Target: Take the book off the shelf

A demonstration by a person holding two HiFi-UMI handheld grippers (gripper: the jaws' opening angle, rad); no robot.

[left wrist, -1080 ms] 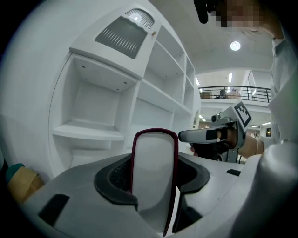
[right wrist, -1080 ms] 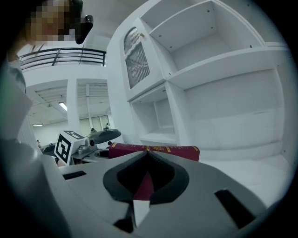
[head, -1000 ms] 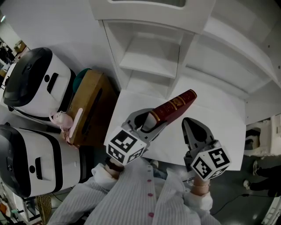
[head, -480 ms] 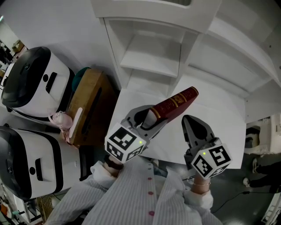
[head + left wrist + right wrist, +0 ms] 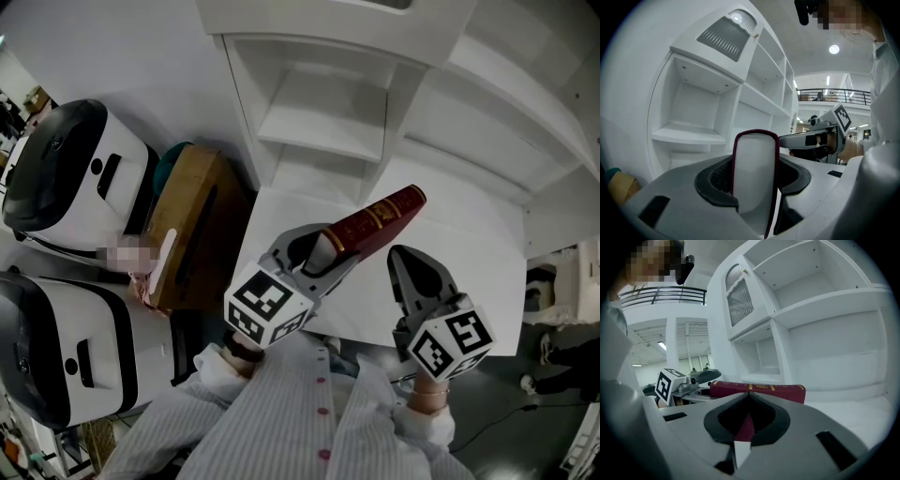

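left gripper (image 5: 324,257) fingers clamped on red book (image 5: 380,217), frame centre, over white desk (image 5: 478,267), right gripper (image 5: 401,259) fingers together, empty, lower right

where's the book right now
Centre of the head view: the book is clamped in the left tool, held over the white table in front of the shelf.
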